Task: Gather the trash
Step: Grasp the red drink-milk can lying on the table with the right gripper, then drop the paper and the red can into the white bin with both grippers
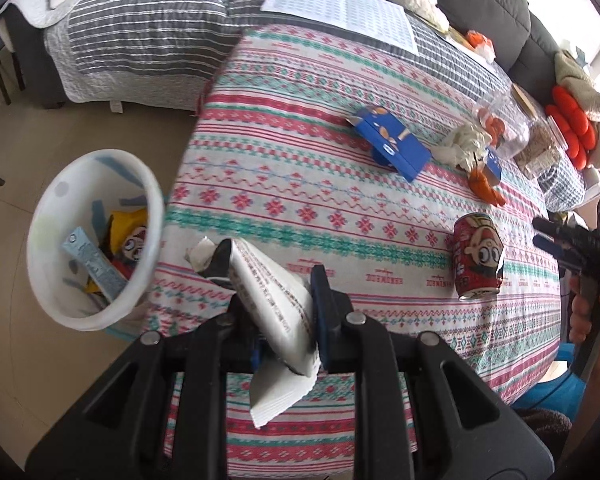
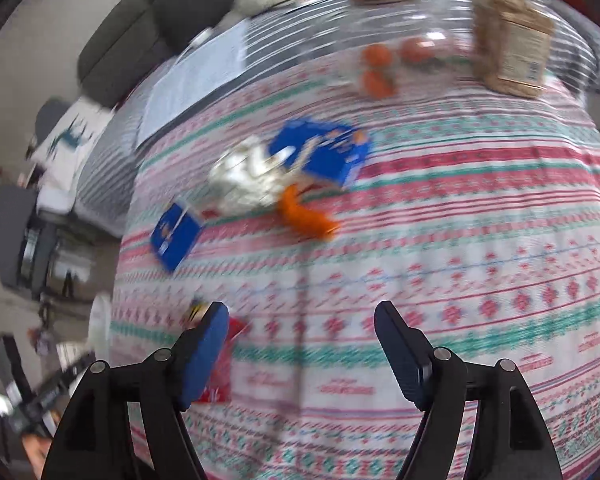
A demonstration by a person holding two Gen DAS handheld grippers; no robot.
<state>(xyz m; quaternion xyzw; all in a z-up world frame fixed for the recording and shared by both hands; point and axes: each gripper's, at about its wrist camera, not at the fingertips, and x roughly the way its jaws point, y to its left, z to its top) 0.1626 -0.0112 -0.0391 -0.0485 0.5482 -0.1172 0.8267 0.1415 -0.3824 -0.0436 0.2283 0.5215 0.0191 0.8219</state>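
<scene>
The cloth over the counter [image 1: 340, 208] runs in red, teal and white knitted-style bands of diamonds and zigzags. A flattened blue cardboard box [image 1: 392, 142] carries orange and white print. The dented red drink can [image 1: 478, 256] shows a cartoon face with big eyes. A crumpled white paper wrapper [image 1: 272, 292] has lines of small dark text. The white plastic bin [image 1: 52, 216] holds yellow, pale blue and red scraps. Orange peel [image 1: 486, 188] lies bright against the cloth. The bed quilt [image 1: 140, 28] is grey with white stripes.
</scene>
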